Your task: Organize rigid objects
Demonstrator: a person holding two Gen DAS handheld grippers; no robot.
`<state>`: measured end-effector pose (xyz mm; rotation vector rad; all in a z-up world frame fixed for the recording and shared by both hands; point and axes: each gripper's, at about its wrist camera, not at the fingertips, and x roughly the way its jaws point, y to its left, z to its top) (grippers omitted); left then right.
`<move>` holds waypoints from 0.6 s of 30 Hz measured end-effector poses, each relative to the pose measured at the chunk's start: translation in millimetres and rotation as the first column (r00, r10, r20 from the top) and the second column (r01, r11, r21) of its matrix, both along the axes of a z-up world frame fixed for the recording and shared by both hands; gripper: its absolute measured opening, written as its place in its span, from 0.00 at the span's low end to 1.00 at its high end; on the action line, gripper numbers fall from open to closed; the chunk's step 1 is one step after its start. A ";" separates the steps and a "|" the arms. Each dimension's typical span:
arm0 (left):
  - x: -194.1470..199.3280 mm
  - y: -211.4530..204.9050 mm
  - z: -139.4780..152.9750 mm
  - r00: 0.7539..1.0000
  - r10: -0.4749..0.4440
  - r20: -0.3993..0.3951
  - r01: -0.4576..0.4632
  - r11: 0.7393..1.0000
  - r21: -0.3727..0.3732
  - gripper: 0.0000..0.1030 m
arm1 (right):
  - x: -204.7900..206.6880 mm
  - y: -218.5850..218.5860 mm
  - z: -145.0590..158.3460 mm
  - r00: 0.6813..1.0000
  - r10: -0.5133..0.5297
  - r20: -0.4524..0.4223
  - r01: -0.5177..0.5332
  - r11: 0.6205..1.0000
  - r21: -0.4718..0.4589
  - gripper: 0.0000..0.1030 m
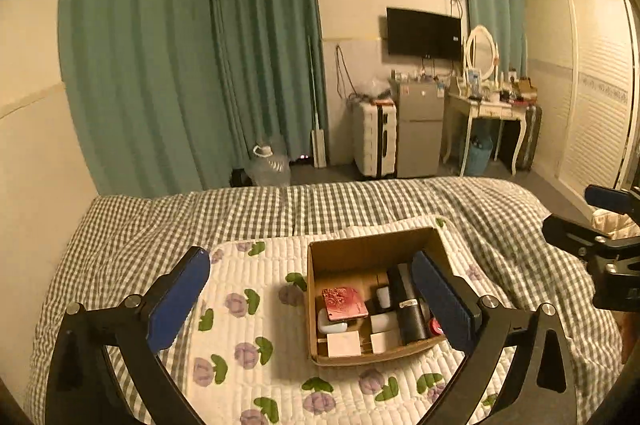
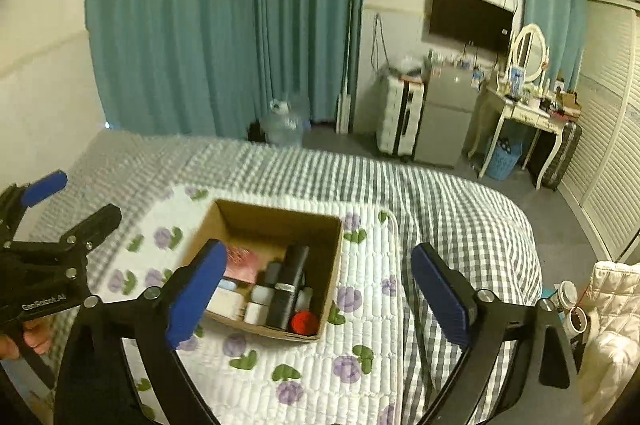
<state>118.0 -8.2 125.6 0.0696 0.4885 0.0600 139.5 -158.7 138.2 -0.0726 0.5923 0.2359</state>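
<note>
Left claw (image 1: pixel 310 299): spread wide, empty, hovering above the bed.
Cardboard box (image 1: pixel 362 253): at 5 o'clock in the left wrist view, on the floral quilt (image 1: pixel 248 325), filled with the black cylinder (image 1: pixel 408 309), pink case (image 1: pixel 344 301) and white boxes.
Right claw (image 2: pixel 318 295): wide apart, holding nothing.
Box, right wrist view: at 7 o'clock, red ball (image 2: pixel 304 322) in near corner.
Advice: probably sorting finished; keep both claws clear of the box walls.

The left pad (image 2: pixel 196 295) hides part of the box (image 2: pixel 244 213) contents. Dresser (image 1: pixel 486 109) items are too small to identify. The right gripper (image 1: pixel 600 221) is cut off at the frame edge.
</note>
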 end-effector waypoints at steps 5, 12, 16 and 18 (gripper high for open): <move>-31.3 7.9 -0.1 0.999 0.003 0.051 -0.003 1.000 -0.005 1.00 | -44.4 -2.6 10.8 0.995 -0.026 0.096 0.022 0.999 0.044 1.00; -54.6 21.3 -33.9 0.994 0.058 0.097 -0.053 0.997 -0.049 1.00 | -85.9 9.5 -1.2 0.970 -0.014 0.241 -0.001 0.998 0.061 1.00; -59.3 21.7 -65.8 0.997 0.043 0.071 -0.040 0.999 -0.037 1.00 | -89.9 19.1 -34.9 0.980 0.004 0.200 -0.017 0.998 0.060 1.00; -64.4 23.5 -81.2 0.995 0.055 0.087 -0.052 0.998 -0.033 1.00 | -88.0 21.9 -54.1 0.982 0.005 0.188 -0.016 0.998 0.055 1.00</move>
